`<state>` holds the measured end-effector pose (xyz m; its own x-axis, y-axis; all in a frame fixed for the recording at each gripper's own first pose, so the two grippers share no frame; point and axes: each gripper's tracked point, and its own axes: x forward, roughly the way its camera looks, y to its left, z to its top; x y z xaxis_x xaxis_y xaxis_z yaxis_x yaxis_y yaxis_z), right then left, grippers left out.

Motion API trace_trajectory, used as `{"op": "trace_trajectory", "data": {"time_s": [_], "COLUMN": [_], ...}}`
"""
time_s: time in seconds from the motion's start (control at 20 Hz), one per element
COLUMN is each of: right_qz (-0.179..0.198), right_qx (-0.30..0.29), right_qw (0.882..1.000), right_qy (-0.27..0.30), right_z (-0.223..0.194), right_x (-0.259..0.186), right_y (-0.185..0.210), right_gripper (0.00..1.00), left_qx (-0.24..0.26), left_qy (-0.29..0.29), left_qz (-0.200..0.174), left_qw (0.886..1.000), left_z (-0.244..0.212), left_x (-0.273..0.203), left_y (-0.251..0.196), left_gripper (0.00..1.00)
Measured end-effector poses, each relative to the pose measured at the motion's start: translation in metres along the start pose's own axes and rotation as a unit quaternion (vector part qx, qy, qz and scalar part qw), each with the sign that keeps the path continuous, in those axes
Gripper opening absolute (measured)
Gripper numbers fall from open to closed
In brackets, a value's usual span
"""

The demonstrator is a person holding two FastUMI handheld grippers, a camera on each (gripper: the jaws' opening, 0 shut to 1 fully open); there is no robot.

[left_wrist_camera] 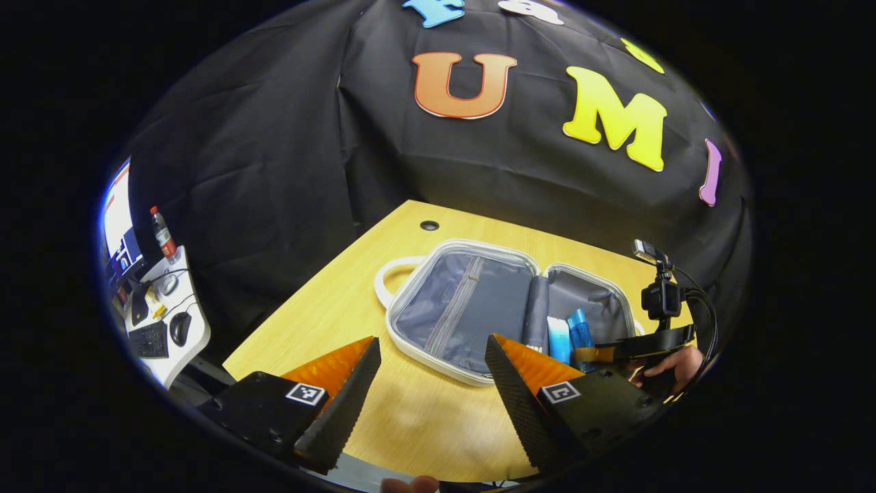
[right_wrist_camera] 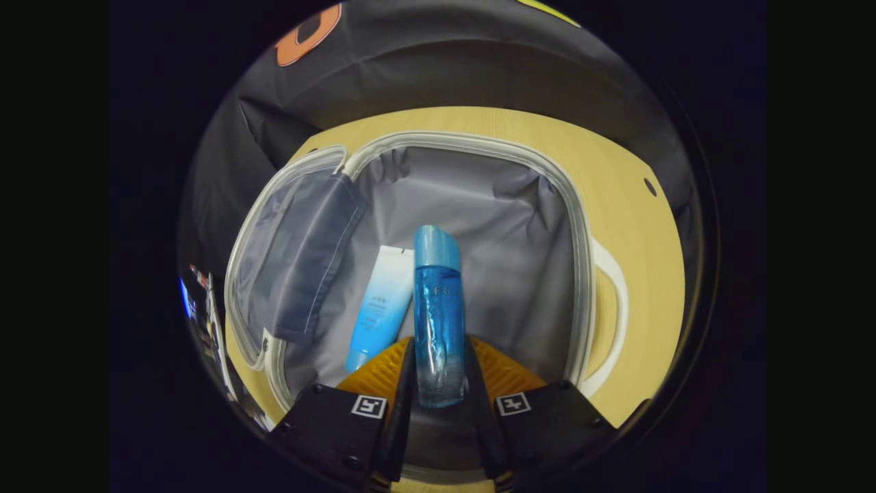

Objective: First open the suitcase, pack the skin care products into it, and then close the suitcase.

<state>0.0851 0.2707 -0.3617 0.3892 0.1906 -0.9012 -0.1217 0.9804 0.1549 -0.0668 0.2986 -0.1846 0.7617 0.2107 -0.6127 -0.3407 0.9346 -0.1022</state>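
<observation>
The suitcase [left_wrist_camera: 458, 308] lies open flat on the wooden table, grey lining up and white rim all round. My left gripper [left_wrist_camera: 432, 340] hangs open above the table's near side, in front of the case, with nothing between its fingers. In the right gripper view, my right gripper [right_wrist_camera: 439, 342] is shut on a clear blue bottle [right_wrist_camera: 438, 308], held over the case's right half [right_wrist_camera: 506, 226]. A white and blue tube [right_wrist_camera: 380, 308] lies on the lining just left of the bottle. The left gripper view shows the tube [left_wrist_camera: 558, 339], the bottle [left_wrist_camera: 580, 335] and the right gripper [left_wrist_camera: 602, 353] at the case's right side.
The table [left_wrist_camera: 410, 424] has a cable hole [left_wrist_camera: 429, 225] at its far edge. The case's white handle [left_wrist_camera: 390, 270] sticks out to the left. A side desk [left_wrist_camera: 164, 322] with a keyboard, a mouse and a drink bottle stands far left. A hand [left_wrist_camera: 674, 363] holds the right gripper.
</observation>
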Motion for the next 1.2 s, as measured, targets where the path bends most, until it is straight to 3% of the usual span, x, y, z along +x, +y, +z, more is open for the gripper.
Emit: {"op": "trace_trajectory", "data": {"time_s": [0.1, 0.15, 0.3, 0.35, 0.45, 0.6, 0.7, 0.85, 1.0, 1.1, 1.2], "right_qz": [0.009, 0.005, 0.010, 0.013, 0.017, 0.019, 0.031, 0.037, 0.019, 0.012, 0.016], "right_qx": [-0.006, -0.013, -0.035, -0.043, -0.069, -0.119, -0.148, -0.170, -0.201, -0.250, -0.275], "right_qw": [1.000, 1.000, 0.998, 0.996, 0.991, 0.978, 0.968, 0.960, 0.951, 0.936, 0.931], "right_qy": [-0.012, -0.021, -0.057, -0.074, -0.110, -0.170, -0.201, -0.220, -0.234, -0.247, -0.238], "right_z": [0.001, 0.003, 0.011, 0.016, 0.026, 0.039, 0.042, 0.039, 0.041, 0.041, 0.031], "right_x": [-0.012, -0.020, -0.047, -0.059, -0.086, -0.128, -0.152, -0.176, -0.189, -0.196, -0.197], "right_y": [0.003, 0.000, 0.000, 0.000, -0.001, -0.005, -0.002, -0.004, -0.012, -0.006, 0.003], "right_gripper": [0.42, 0.52, 0.69, 0.65, 0.75, 0.77, 0.78, 0.83, 0.83, 0.80, 0.81], "left_qx": [0.007, 0.007, -0.001, -0.006, -0.010, -0.014, -0.040, -0.077, -0.134, -0.188, -0.238], "left_qy": [-0.006, -0.008, -0.015, -0.017, -0.018, -0.030, -0.033, -0.029, -0.022, -0.009, 0.010], "left_qz": [-0.005, -0.008, -0.045, -0.058, -0.072, -0.088, -0.123, -0.143, -0.179, -0.202, -0.218], "left_qw": [1.000, 1.000, 0.999, 0.998, 0.997, 0.996, 0.991, 0.986, 0.974, 0.961, 0.946], "left_z": [0.002, 0.004, 0.008, 0.011, 0.014, 0.024, 0.027, 0.029, 0.031, 0.029, 0.026], "left_x": [-0.001, -0.001, 0.002, 0.003, 0.008, 0.019, 0.030, 0.058, 0.100, 0.134, 0.166], "left_y": [0.002, 0.002, -0.004, -0.004, 0.007, 0.031, 0.034, 0.057, 0.078, 0.087, 0.086], "left_gripper": [0.98, 0.98, 0.98, 0.98, 0.98, 0.98, 0.99, 0.99, 0.98, 0.98, 0.96]}}
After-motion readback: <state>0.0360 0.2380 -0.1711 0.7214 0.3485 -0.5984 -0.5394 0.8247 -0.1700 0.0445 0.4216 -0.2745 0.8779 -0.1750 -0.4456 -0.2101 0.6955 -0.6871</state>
